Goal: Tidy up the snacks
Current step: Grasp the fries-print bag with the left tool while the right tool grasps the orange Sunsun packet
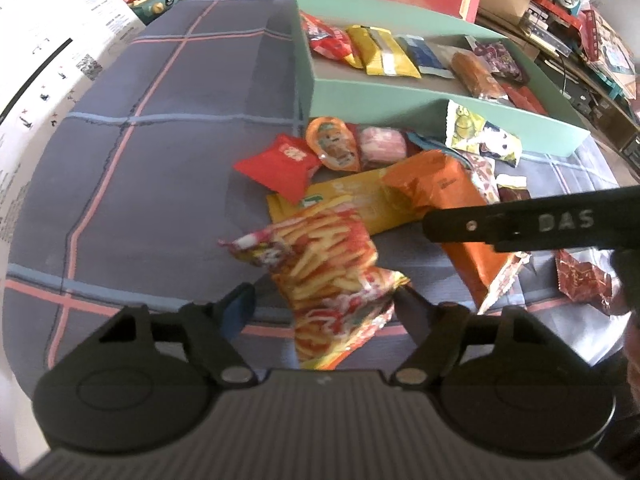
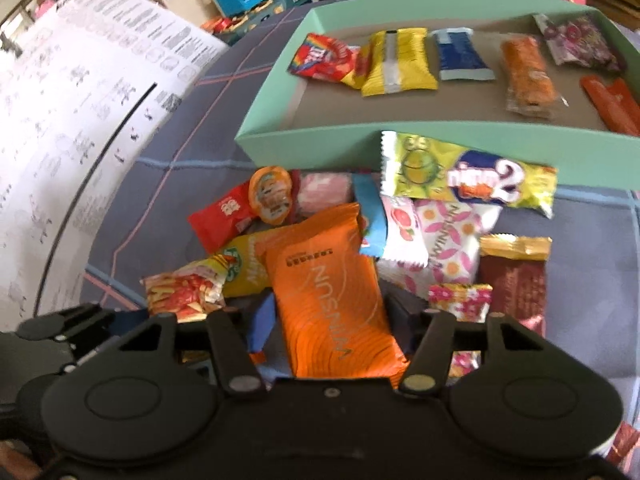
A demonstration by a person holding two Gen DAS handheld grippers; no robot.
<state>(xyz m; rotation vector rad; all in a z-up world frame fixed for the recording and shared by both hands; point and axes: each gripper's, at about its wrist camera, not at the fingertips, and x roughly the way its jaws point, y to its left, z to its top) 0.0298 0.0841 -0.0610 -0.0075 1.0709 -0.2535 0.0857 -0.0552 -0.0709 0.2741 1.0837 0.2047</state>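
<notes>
A pile of snack packets lies on the plaid cloth in front of a green box that holds a row of several snacks. My left gripper has its jaws around a fries-print packet, which looks lifted off the cloth. My right gripper has its jaws around an orange Winsun packet; the same packet shows in the left wrist view, under the right gripper's black finger. The fries packet also shows in the right wrist view, at the left.
A red packet, a yellow packet, a nimm2 packet leaning on the green box wall, pink-flower packets and a brown bar lie in the pile. A white printed sheet lies left; toys and boxes stand behind.
</notes>
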